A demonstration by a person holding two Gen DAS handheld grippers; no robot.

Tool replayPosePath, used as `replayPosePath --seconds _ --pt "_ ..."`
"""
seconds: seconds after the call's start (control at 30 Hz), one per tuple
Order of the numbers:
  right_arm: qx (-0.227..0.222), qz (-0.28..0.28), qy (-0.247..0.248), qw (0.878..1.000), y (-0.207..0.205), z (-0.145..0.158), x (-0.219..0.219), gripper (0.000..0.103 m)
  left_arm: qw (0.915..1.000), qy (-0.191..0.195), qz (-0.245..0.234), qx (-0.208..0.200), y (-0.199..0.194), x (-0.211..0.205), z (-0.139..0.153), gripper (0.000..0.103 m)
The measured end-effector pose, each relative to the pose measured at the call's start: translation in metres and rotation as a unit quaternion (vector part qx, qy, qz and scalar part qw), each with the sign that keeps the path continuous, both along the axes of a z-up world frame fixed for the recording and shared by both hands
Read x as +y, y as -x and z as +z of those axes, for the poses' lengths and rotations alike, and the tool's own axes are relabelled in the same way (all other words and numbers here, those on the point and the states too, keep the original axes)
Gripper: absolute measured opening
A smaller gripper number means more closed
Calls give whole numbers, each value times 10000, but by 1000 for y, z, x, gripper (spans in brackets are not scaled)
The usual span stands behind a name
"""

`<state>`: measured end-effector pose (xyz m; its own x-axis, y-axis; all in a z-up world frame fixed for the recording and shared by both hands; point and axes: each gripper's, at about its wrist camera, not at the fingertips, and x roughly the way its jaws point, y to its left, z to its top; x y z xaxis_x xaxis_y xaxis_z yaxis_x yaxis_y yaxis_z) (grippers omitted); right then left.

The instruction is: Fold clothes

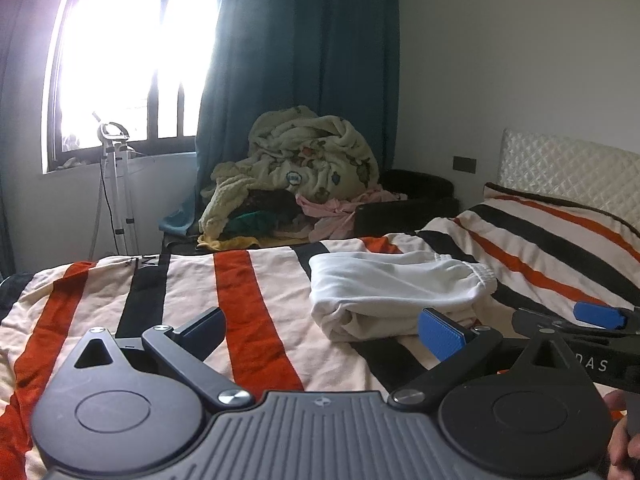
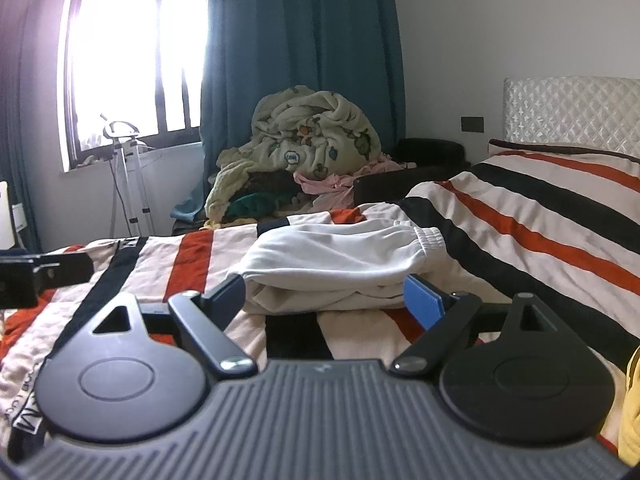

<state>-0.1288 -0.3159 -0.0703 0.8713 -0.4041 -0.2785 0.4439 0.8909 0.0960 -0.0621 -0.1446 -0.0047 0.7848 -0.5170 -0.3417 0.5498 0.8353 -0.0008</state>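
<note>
Pointing slightly downward over the bed, both tongs sit low above the striped bedspread, side by side, aimed toward the window wall. Left tongs stand wide apart, nothing between the pads, dark pad on one side and blue pad on the other; blue pad is close to the near edge of the white garment, contact unclear. Right tongs also spread wide, straddling the near end of the folded white garment; pads sit at either side of the cloth, not seen pressing on it. In the left wrist view the right tongs come in from the right edge, level with the left one, and part of a hand shows at the lower right corner gripping a handle.

White garment lies folded into a thick bundle on the bedspread, elastic cuff or waistband toward the headboard side, mid-bed. Beyond the bed a heap of laundry with a cream blanket on top sits against the teal curtain. Bright window to the left, a stand below it. Yellow cloth at the right edge of the right wrist view
</note>
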Motion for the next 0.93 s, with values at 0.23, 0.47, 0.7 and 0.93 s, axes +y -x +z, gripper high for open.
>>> replayPosePath --seconds 0.23,0.47,0.7,0.93 --pt "-34 25 -57 10000 3 1 0 87 10000 -58 13 26 0 -2 -3 103" --pt "-44 2 -64 10000 3 1 0 87 9999 -3 -14 105 0 -1 -4 103" --pt "-37 14 -85 10000 2 1 -2 87 9999 -28 1 155 -1 0 -6 103" --pt "-20 19 -74 10000 2 1 -1 88 9999 -9 -49 138 2 1 -6 103"
